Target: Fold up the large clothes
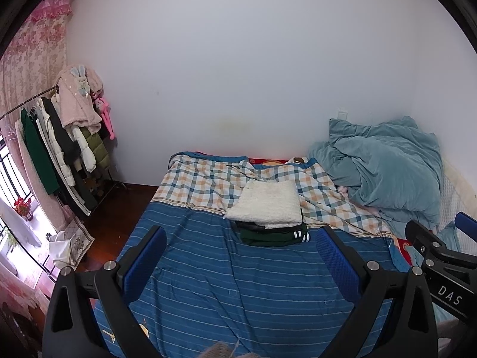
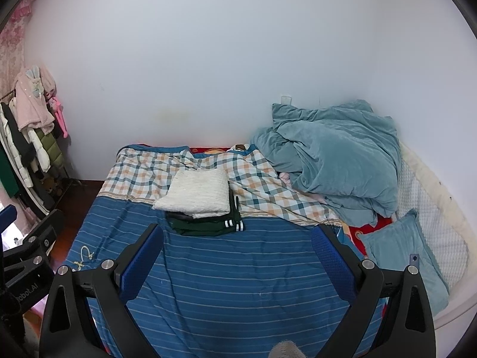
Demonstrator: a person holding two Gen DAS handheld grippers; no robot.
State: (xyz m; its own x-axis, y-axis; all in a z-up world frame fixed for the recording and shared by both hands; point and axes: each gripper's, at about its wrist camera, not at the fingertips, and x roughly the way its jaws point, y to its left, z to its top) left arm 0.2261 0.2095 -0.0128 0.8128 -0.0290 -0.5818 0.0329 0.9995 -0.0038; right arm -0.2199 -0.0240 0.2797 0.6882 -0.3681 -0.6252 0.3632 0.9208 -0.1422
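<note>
A folded white fluffy garment (image 1: 266,207) lies on top of a folded dark green garment with white stripes (image 1: 274,235) in the middle of the bed (image 1: 238,283). The same stack shows in the right wrist view, white (image 2: 195,194) over green (image 2: 208,226). My left gripper (image 1: 241,262) is open and empty, held above the blue striped sheet in front of the stack. My right gripper (image 2: 238,256) is open and empty too, beside the left one. A bit of beige knit fabric (image 1: 220,350) shows at the bottom edge.
A rumpled teal duvet (image 1: 384,167) is piled at the bed's far right, with a teal pillow (image 2: 402,253) below it. A checked sheet (image 1: 208,185) covers the far end. A clothes rack with coats (image 1: 65,149) stands left by the window.
</note>
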